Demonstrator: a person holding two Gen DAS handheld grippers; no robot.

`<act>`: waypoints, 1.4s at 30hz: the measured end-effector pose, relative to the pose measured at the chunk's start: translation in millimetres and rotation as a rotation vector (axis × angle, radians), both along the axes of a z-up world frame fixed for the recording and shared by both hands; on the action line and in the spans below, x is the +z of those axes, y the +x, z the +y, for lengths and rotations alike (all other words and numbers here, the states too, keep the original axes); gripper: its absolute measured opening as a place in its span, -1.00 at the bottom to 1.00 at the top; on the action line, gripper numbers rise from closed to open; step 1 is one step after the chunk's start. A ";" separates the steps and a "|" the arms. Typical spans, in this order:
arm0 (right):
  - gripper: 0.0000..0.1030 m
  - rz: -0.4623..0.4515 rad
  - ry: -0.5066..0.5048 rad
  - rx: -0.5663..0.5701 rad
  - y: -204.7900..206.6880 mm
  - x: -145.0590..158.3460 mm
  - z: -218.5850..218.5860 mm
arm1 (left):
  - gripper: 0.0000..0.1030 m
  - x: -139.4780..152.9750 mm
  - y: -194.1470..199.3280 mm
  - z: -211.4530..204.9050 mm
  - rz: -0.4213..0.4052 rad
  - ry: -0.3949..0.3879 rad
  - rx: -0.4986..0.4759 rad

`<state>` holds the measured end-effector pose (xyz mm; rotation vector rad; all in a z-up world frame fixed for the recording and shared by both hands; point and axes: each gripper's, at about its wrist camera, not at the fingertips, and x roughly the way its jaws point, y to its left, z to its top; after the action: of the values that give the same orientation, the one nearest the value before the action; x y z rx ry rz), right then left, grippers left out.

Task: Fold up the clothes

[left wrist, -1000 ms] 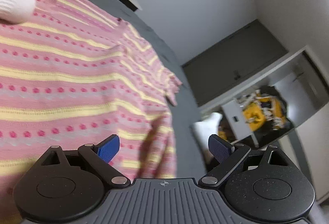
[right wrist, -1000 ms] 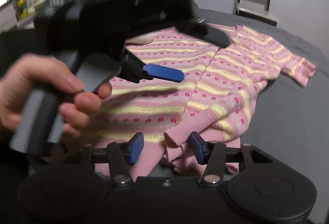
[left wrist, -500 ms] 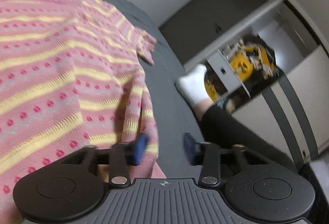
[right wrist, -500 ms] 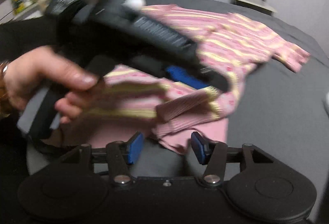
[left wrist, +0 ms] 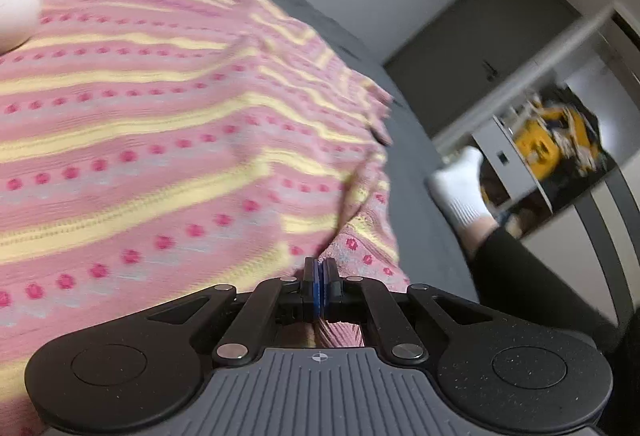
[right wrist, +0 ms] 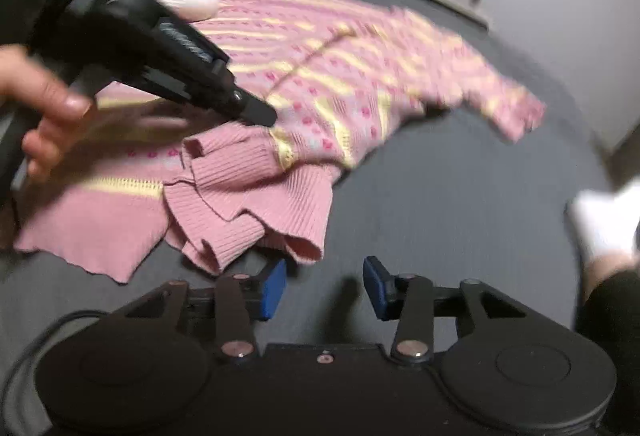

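A pink knitted sweater with yellow stripes and red dots [right wrist: 328, 83] lies spread on the dark grey surface [right wrist: 440, 195], its ribbed hem bunched at the near edge. Only the right wrist view shows the bare hand [right wrist: 36, 115] tilting the left gripper [left wrist: 320, 274] down onto the knit. The left view shows that gripper clamped on a fold of sweater. The right gripper [right wrist: 325, 286] hangs wide apart, empty, just beside the hem.

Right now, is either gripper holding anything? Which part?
The left gripper is shut on the sweater, pinching a fold of knit just above its ribbed hem. The right gripper is open and empty.
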<state>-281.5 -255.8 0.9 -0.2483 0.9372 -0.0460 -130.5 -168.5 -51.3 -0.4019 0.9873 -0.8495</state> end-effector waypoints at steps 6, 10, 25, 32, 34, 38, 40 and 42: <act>-0.18 -0.076 -0.036 0.104 -1.1 12.7 16.9 | -0.98 -16.2 5.2 9.1 0.067 -0.036 0.040; -0.18 -0.111 0.065 0.090 -2.9 24.6 11.6 | -0.98 -17.0 5.4 8.8 0.069 -0.035 0.048; -0.95 -0.209 0.116 -0.215 -21.7 52.6 -30.1 | -0.97 2.0 6.4 25.6 0.040 -0.171 0.080; -0.99 0.065 0.423 -0.565 -53.4 31.6 -95.0 | -0.97 11.4 5.6 29.8 0.030 -0.160 0.065; -0.94 0.151 0.449 -0.594 -53.2 18.3 -100.0 | -0.97 8.3 4.3 27.5 0.036 -0.135 0.058; -0.13 0.053 0.326 -0.485 -42.4 37.9 -86.6 | -0.97 6.1 1.3 23.1 0.051 -0.112 0.017; -0.10 0.007 0.262 -0.441 -31.4 42.1 -90.1 | -0.97 8.6 -2.0 21.3 0.040 -0.104 -0.002; -0.10 -0.016 0.211 -0.403 -16.8 41.2 -96.9 | -0.96 9.5 -4.9 19.6 0.032 -0.092 -0.011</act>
<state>-298.3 -352.7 42.1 0.1393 0.9569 -0.3177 -135.5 -148.9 -41.8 -0.4902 0.9837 -0.9031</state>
